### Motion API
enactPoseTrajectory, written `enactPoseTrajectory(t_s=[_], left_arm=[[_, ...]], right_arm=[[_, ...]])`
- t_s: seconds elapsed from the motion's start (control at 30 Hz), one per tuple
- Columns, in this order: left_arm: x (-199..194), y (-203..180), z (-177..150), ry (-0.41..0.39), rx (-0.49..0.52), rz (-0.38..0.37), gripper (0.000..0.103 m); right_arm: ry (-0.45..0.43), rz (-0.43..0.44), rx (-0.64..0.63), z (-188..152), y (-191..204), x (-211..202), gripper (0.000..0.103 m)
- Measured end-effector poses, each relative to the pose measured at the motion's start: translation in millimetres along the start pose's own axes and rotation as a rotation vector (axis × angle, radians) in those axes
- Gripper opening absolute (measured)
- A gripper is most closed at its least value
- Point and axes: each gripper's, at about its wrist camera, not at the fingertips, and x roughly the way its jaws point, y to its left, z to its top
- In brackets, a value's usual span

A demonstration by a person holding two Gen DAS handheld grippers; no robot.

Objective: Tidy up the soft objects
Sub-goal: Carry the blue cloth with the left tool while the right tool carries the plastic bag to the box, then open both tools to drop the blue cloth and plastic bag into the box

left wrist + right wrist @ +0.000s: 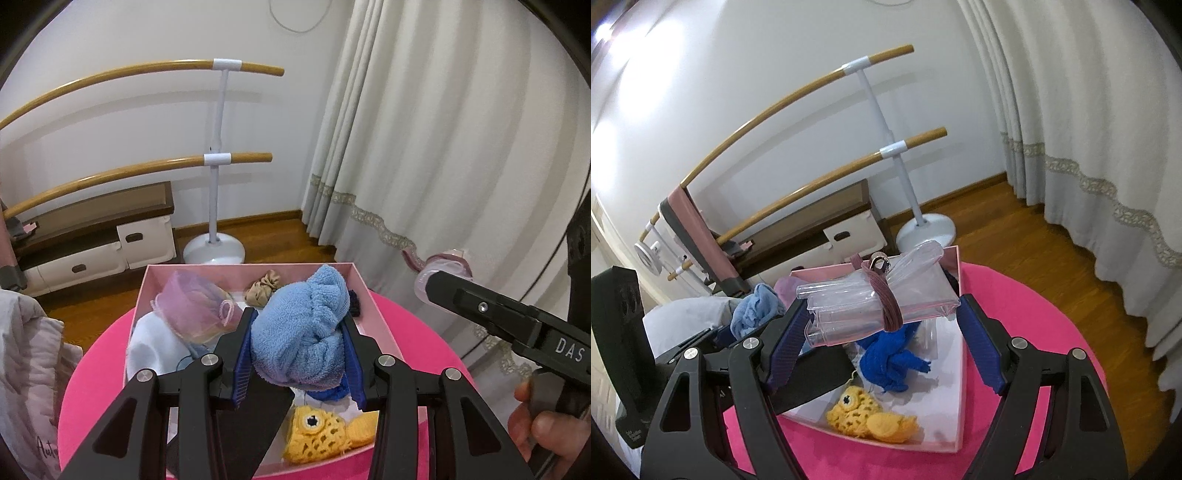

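1. White walls, a cream curtain (424, 147) with a lace band and a wooden floor (1015, 229) surround the pink box (373, 306), which sits on a round magenta table (417, 332)
2. Behind the pink box stands a ballet barre (218, 158) with two wooden rails on a white post, and beside it a low cabinet (92, 236) with a dark top and white drawers
3. Left gripper (299, 339) hovers over the pink box with its blue-padded fingers (243, 354) clamped on a rolled light blue towel (306, 325), one pad on either side of the roll
4. Right gripper (879, 321) hangs above the pink box too, its fingers clamped on the ends of a folded clear plastic bundle (875, 295) bound by a mauve elastic band (882, 295); the pads stand wide apart because the bundle is long
5. Inside the pink box, at its near edge, lies a yellow crocheted fish (325, 432); just beyond it sits a knotted dark blue cloth (890, 362)
6. Toward the far wall of the pink box rest a pink organza pouch (192, 306), a white cloth (155, 343) under it and a beige knotted stocking (264, 290)
7. To the left of the pink box, off the table, lies a pale quilted garment (29, 362)
8. To the right of the pink box, in the left wrist view, a hand (543, 428) grips the handle of the right gripper
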Motion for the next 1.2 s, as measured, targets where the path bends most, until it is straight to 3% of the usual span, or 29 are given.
enactPoseTrajectory(t_s=[0.37,0.47,0.57,0.63,0.7,0.77,0.9,1.2], left_arm=[[32,2,3,0.022,0.002,0.012,0.04],[38,3,4,0.031,0.012,0.023,0.046],[41,0,4,0.028,0.03,0.035,0.065],[40,2,3,0.017,0.025,0.049,0.088],[37,6,2,0.003,0.006,0.055,0.097],[33,9,1,-0.01,-0.012,0.056,0.098],[16,15,-8,-0.038,-0.034,0.072,0.103],[-37,9,-38,-0.082,-0.017,0.121,0.103]], right_arm=[[0.06,0.016,0.008,3,-6,42,0.077],[0.074,0.017,0.017,7,-9,51,0.077],[0.09,0.023,0.037,8,-14,60,0.078],[0.102,0.028,0.051,8,-16,66,0.081],[0.118,0.032,0.065,7,-18,71,0.083],[0.12,0.04,0.085,7,-21,72,0.086],[0.104,0.041,0.109,5,-23,64,0.103],[0.039,0.009,0.085,-5,-2,12,0.103]])
